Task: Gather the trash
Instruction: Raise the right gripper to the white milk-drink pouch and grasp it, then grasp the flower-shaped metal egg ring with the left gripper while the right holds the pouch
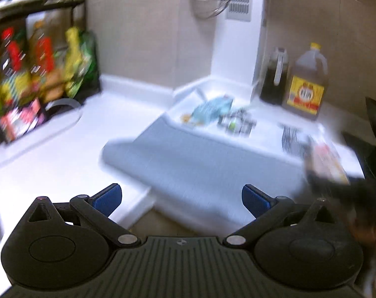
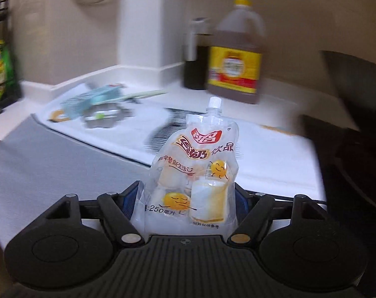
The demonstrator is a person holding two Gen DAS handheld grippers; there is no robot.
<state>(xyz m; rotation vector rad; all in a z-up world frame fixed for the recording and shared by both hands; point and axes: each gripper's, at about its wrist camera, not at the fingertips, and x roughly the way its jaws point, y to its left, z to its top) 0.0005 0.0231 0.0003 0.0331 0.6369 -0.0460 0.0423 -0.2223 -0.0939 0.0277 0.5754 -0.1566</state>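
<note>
Pouch (image 2: 191,173) upright between right claw (image 2: 188,198) pads, gripped; left claw (image 1: 181,198) wide open, empty.

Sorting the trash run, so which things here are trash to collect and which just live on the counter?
Trash: drink pouch between the right gripper fingers; blue wrapper; crumpled packet.
Staying: oil jug; dark bottle; seasoning rack; grey mat.

White countertop (image 1: 51,168) is carrying a grey mat (image 1: 200,159), blurred wrappers (image 1: 212,110), a dark bottle (image 1: 275,79), a yellow-labelled jug (image 1: 308,84) and a rack of packets (image 1: 36,79).
</note>
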